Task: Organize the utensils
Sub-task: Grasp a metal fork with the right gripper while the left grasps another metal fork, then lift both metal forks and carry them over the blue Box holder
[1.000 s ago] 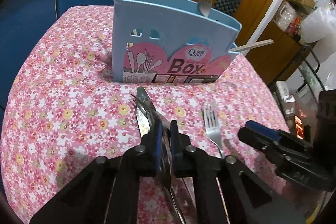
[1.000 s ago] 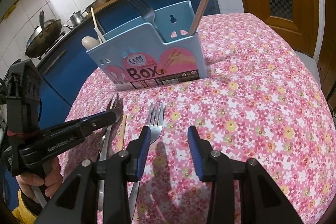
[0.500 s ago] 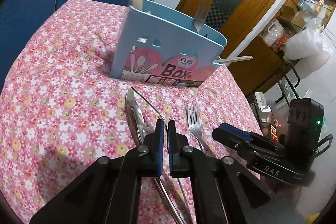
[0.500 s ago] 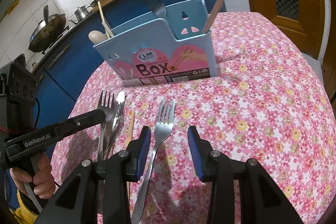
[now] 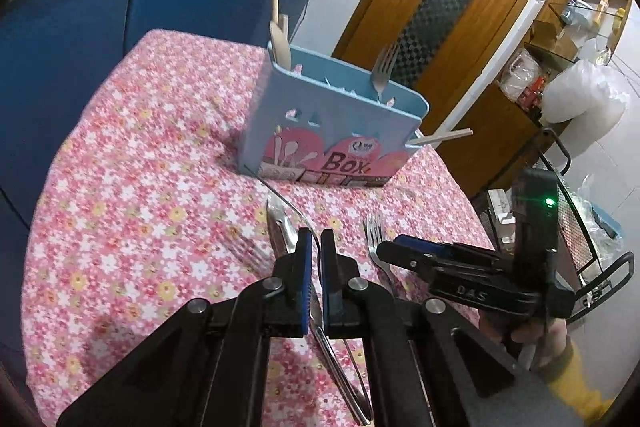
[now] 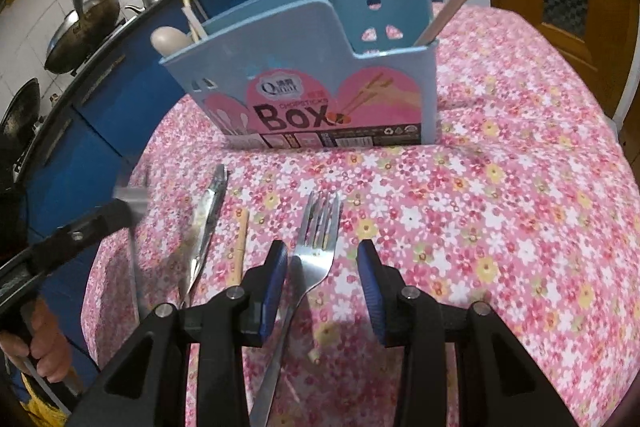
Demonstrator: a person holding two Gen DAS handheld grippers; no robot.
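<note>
The tabletop (image 6: 520,211), under a pink floral cloth, carries a blue utensil box (image 6: 320,99) standing well ahead of both claws, with a fork (image 5: 383,69), a wooden spoon (image 6: 170,39) and chopsticks upright inside. The left claw (image 5: 314,259) is closed down on a thin metal utensil (image 5: 298,217), seen edge-on and lifted off the cloth; its type cannot be told. The right claw (image 6: 322,263) stands partly open, holding nothing, a loose fork (image 6: 318,231) lying between its fingers. Left of that claw lie a metal utensil (image 6: 206,215) and one chopstick (image 6: 241,247).
</note>
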